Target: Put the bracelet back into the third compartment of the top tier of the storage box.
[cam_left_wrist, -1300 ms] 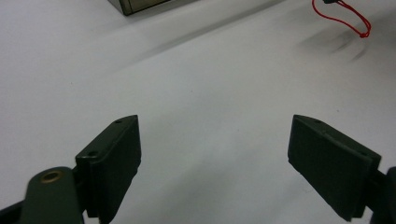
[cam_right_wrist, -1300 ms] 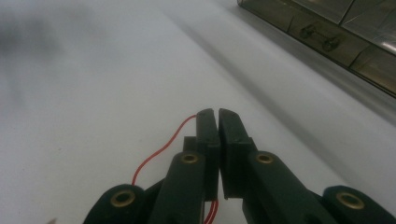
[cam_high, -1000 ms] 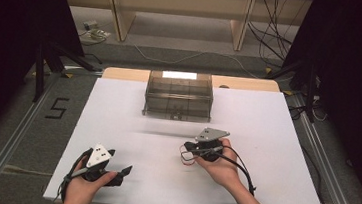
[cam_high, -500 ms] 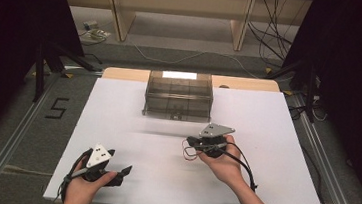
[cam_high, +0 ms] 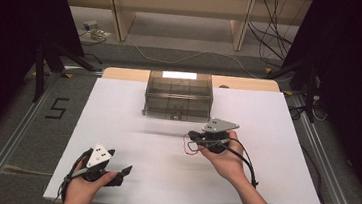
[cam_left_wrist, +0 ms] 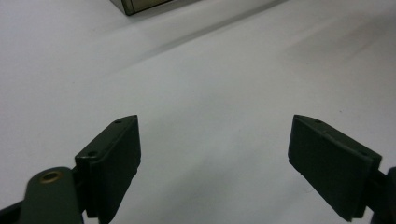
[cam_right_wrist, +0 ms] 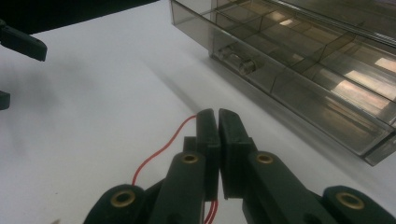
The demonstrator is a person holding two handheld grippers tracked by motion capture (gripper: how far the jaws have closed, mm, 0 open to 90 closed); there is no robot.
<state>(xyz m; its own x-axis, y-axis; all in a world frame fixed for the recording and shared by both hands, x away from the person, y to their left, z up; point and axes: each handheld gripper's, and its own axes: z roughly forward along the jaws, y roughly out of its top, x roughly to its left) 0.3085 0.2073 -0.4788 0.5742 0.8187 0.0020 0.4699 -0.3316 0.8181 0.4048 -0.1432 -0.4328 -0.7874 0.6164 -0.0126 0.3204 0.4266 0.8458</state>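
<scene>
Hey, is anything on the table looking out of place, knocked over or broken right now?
Nothing stands out. The clear compartment box sits upright and closed at the far side of the white table. The right gripper has its jaws shut near a thin red wire, and the left gripper is open over bare tabletop.

Left claw (cam_left_wrist: 212, 154) gapes wide; right claw (cam_right_wrist: 218, 122) is closed.
</scene>
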